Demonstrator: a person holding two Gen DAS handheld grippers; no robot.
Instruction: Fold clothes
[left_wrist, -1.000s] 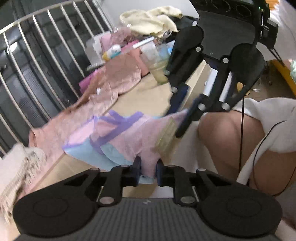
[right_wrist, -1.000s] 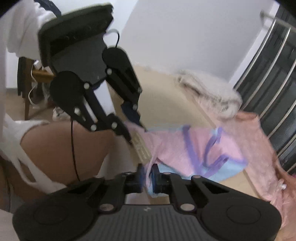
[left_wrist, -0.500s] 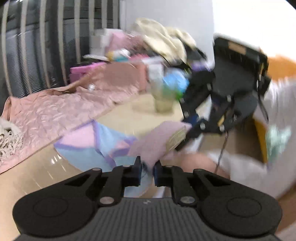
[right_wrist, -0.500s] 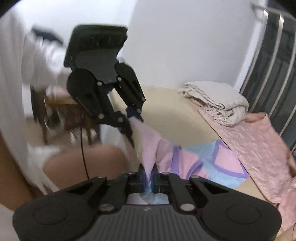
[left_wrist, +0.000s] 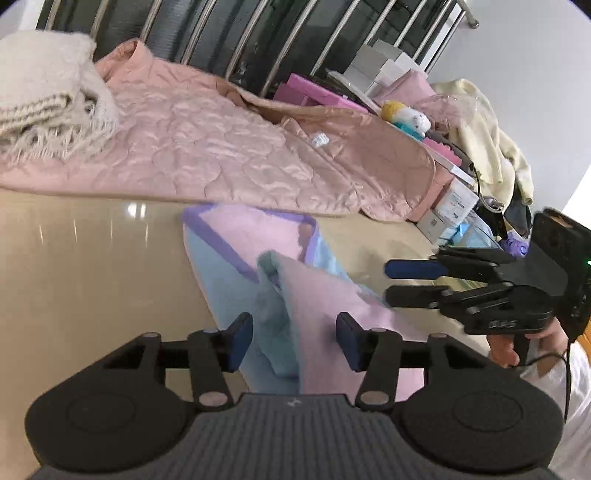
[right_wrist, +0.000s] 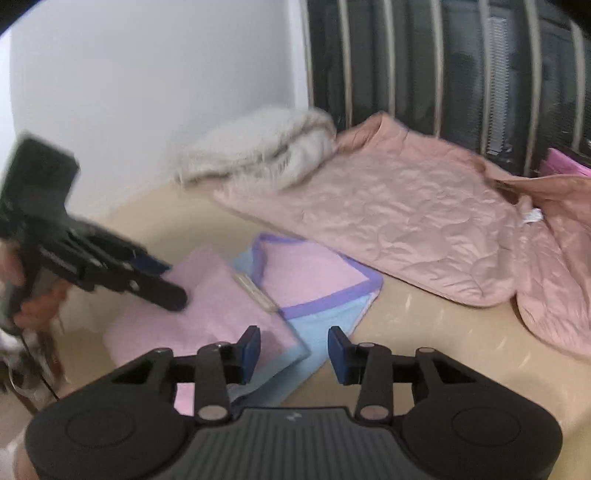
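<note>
Beige glossy table (left_wrist: 92, 258) – pink-blue garment (left_wrist: 258, 280) folded, both claws gaping, railing (right_wrist: 443, 55) behind

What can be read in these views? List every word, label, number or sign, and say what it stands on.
No text reads legibly in either view.
White tag on the pink quilted jacket: too small to read.
Printing on the boxes: too small to read.
Sewn label on the pink and blue garment: blurred.
Pale mark on the left gripper: a logo, no letters legible.
</note>
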